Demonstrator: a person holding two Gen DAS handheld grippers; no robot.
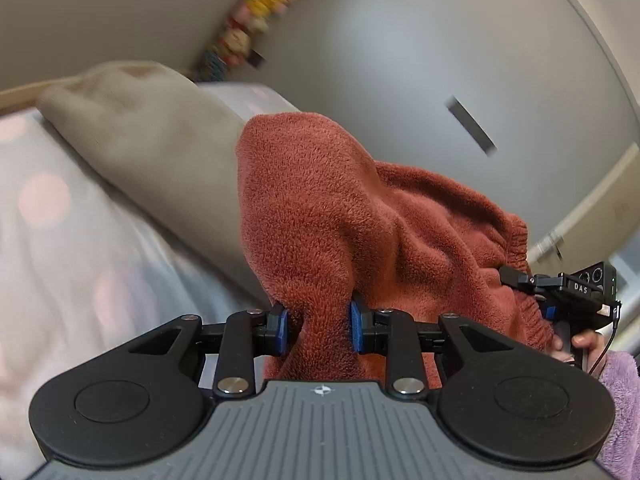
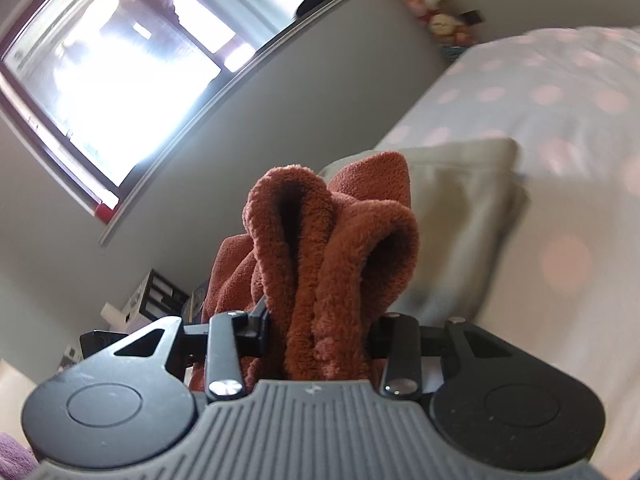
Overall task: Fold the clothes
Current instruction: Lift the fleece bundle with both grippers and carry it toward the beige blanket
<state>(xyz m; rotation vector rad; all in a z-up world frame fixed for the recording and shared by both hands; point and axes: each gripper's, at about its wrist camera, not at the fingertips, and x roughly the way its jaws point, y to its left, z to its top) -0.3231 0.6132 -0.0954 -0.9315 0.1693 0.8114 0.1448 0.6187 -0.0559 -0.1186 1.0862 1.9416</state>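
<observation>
A rust-red fleece garment (image 1: pixel 340 208) hangs lifted above the bed, held between both grippers. My left gripper (image 1: pixel 319 327) is shut on a fold of it, the blue pads (image 1: pixel 356 326) pressing the cloth from both sides. At the right of the left wrist view, my right gripper (image 1: pixel 520 280) bites the garment's elastic edge, held by a hand in a purple fleece sleeve (image 1: pixel 620 400). In the right wrist view, my right gripper (image 2: pixel 320 334) is shut on a thick bunch of the fleece garment (image 2: pixel 328 240), which stands up in loops and hides the pads.
A beige folded garment (image 1: pixel 152 140) (image 2: pixel 460 200) lies on the bed, whose cover (image 1: pixel 60 240) (image 2: pixel 560 120) is pale with pink dots. A row of plush toys (image 1: pixel 256 12) lines the grey wall. A bright window (image 2: pixel 120 80) and shelves with boxes (image 2: pixel 160 292) show in the right wrist view.
</observation>
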